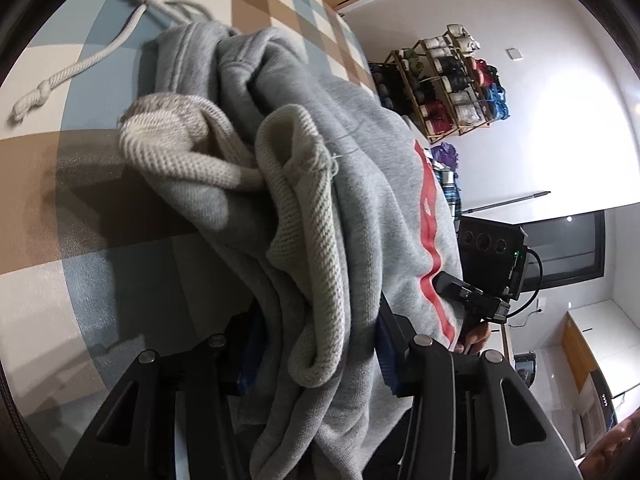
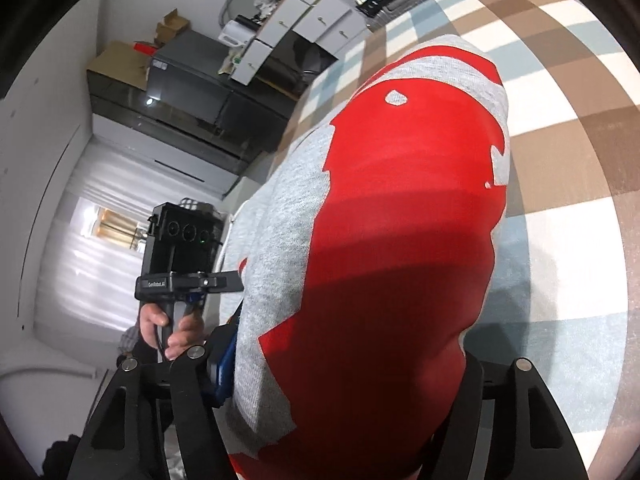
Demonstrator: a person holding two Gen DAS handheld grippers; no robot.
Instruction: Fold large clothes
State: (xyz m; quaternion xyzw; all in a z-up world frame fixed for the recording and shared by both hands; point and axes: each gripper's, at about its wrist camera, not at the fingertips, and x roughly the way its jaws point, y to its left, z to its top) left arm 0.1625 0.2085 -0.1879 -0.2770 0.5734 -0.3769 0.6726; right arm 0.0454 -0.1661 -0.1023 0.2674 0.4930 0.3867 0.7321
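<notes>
A grey hoodie (image 1: 304,128) with cream ribbed cuffs and a red print hangs bunched over the checked surface (image 1: 60,184). My left gripper (image 1: 316,364) is shut on its grey fabric and one cuff. Its white drawstring (image 1: 92,56) trails on the surface at the upper left. In the right wrist view the hoodie (image 2: 280,208) fills the middle with its large red print (image 2: 400,220) facing the camera. My right gripper (image 2: 344,376) is shut on it. Each gripper shows in the other's view, the right one (image 1: 476,300) and the left one (image 2: 188,280), hand-held.
The checked blue, brown and white surface (image 2: 560,160) spreads under the hoodie. A wooden rack of folded items (image 1: 452,80) stands by the white wall. White drawers (image 2: 312,20), a dark cabinet (image 2: 188,80) and cardboard boxes stand behind.
</notes>
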